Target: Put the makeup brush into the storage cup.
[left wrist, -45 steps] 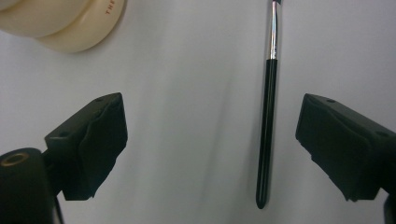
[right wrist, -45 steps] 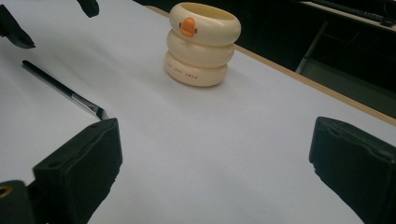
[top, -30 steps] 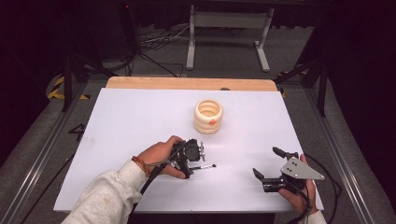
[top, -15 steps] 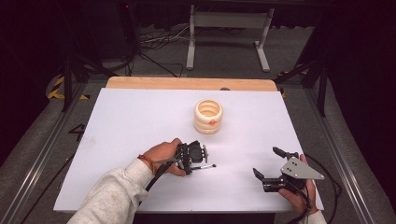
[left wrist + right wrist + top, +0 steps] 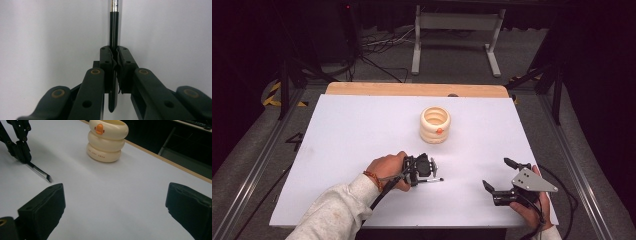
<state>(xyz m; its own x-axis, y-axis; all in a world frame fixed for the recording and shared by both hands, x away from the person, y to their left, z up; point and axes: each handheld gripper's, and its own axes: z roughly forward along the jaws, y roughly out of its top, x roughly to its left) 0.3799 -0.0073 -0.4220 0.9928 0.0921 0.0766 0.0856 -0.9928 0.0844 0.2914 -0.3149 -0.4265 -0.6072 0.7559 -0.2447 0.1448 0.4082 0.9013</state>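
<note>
Now left gripper [image 5: 426,167] just closed on thin black brush [image 5: 114,30], lying flat on white table [image 5: 362,130] near side of cream ringed cup [image 5: 435,124]; right gripper [image 5: 502,176] jaws wide, empty, further right.

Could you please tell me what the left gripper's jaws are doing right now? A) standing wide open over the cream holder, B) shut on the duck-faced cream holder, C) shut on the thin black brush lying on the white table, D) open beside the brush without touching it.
C: in the left gripper view the left gripper has just closed its jaws, and they now pinch the black brush handle from both sides.
</note>
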